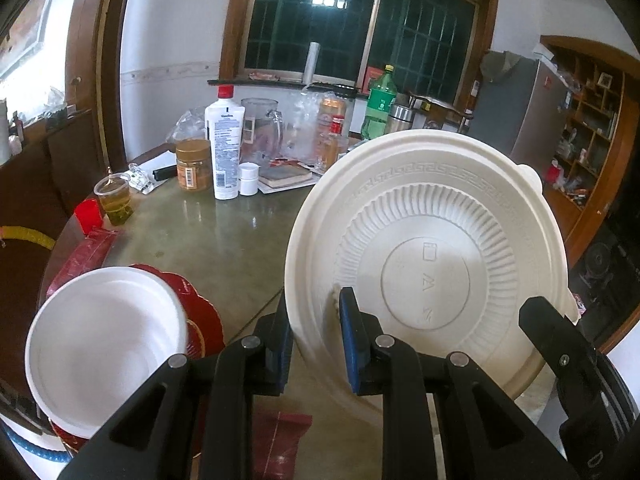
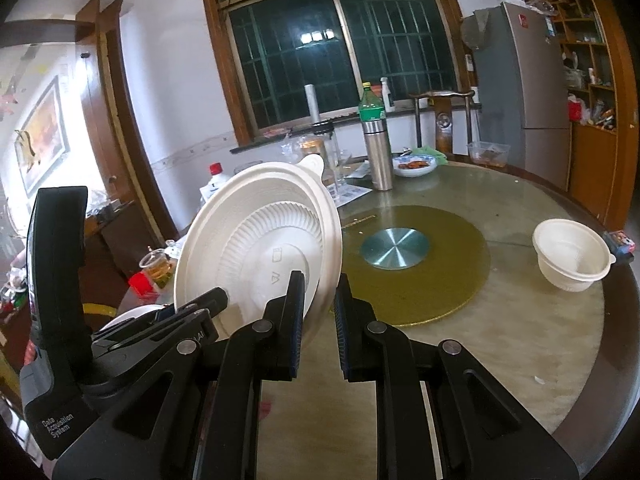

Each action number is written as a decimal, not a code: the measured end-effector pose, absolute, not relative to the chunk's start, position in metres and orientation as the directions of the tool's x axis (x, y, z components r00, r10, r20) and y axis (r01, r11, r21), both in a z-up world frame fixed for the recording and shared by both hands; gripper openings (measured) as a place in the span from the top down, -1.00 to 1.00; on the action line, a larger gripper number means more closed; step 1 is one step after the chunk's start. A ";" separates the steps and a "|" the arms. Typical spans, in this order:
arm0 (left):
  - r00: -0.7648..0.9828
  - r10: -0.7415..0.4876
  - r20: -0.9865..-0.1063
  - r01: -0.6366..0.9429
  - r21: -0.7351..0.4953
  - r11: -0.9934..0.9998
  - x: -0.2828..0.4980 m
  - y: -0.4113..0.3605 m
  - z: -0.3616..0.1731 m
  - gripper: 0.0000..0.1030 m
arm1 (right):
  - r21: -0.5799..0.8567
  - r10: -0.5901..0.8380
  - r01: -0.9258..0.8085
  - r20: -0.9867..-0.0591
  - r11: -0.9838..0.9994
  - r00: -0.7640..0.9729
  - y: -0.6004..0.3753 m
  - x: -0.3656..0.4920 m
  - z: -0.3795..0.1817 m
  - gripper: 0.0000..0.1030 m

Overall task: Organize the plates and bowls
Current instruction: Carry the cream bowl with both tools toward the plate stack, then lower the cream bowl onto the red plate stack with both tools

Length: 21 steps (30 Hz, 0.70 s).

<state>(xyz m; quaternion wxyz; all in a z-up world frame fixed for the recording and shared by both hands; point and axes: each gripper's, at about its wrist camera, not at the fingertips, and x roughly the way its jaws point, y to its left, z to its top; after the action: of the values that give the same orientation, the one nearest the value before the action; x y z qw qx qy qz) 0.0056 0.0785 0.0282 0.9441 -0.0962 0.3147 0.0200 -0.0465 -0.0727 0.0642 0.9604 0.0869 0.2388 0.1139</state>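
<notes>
On the round glass worktop (image 2: 520, 344) we hold a cream bowl (image 1: 424, 256) tilted on edge, left claw (image 1: 316, 344) and right claw (image 2: 320, 328) each clenched on its rim; the white stack (image 1: 104, 332) sits nearer our left.

The large cream plastic bowl with a ribbed base and a key-pattern band (image 1: 432, 248) stands tipped on edge, its underside facing the camera and filling the right half of the left wrist view; in the right wrist view it sits left of centre (image 2: 256, 248), a small tab at its top rim. A smooth white bowl (image 1: 108, 340) lies upright at lower left, resting on a red scalloped plate with gold trim (image 1: 204, 320); a small cream bowl with side tabs (image 2: 572, 260) stands upright on the table at the right edge.
</notes>
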 end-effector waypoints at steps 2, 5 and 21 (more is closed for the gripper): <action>0.803 -0.016 -0.596 -0.104 -0.166 0.981 0.003 0.081 0.031 0.60 | 0.229 0.279 -0.194 -0.436 0.954 0.855 -0.072 -0.046 0.067 0.73; 0.805 -0.005 -0.593 -0.114 -0.163 0.980 -0.001 0.088 0.035 0.60 | 0.237 0.307 -0.221 -0.430 0.946 0.849 -0.066 -0.044 0.071 0.73; 0.818 0.135 -0.559 -0.248 -0.131 0.960 -0.048 0.159 0.067 0.61 | 0.323 0.571 -0.471 -0.439 0.821 0.694 -0.004 -0.032 0.092 0.73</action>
<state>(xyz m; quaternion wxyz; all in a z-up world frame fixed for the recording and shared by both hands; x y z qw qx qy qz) -0.0478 0.1587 0.0669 0.9483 -0.0995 0.2839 0.1010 -0.0323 -0.0036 0.0918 0.9155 0.0931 0.2689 0.2845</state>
